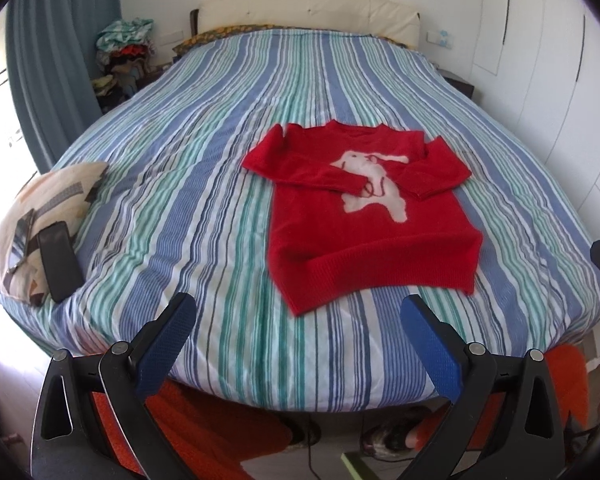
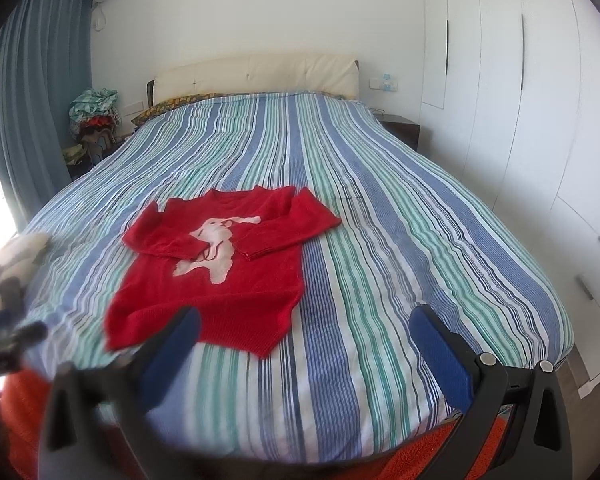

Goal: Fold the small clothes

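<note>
We hold both grippers above the foot of the bed with the blue, green and white striped cover [image 1: 204, 184], and neither touches any cloth. The left gripper [image 1: 298, 320] stands released, its blue-padded fingers spread wide with nothing between them; the right gripper [image 2: 306, 332] is released too, equally wide and empty.

The small red knitted sweater with a white animal figure on the chest [image 1: 364, 208] lies flat on the cover, front up, both sleeves already crossed in over the chest. Its long axis runs from the ribbed hem at the near end to the neckline at the far end, leaning a little off the line of the stripes.

From the left gripper the sweater lies at about 1 o'clock, hem edge just beyond the fingertips. From the right gripper it lies at about 11 o'clock, and that gripper's left finger overlaps the hem in its own view. Both seem about equally near; we judge the next move to be a grasp on the two hem corners, one each, to carry the hem toward the neckline.

We see no containers. At 9 o'clock from the left gripper, a patterned cream pillow [image 1: 56, 200] carries a flat dark phone-like slab [image 1: 60, 264].
</note>
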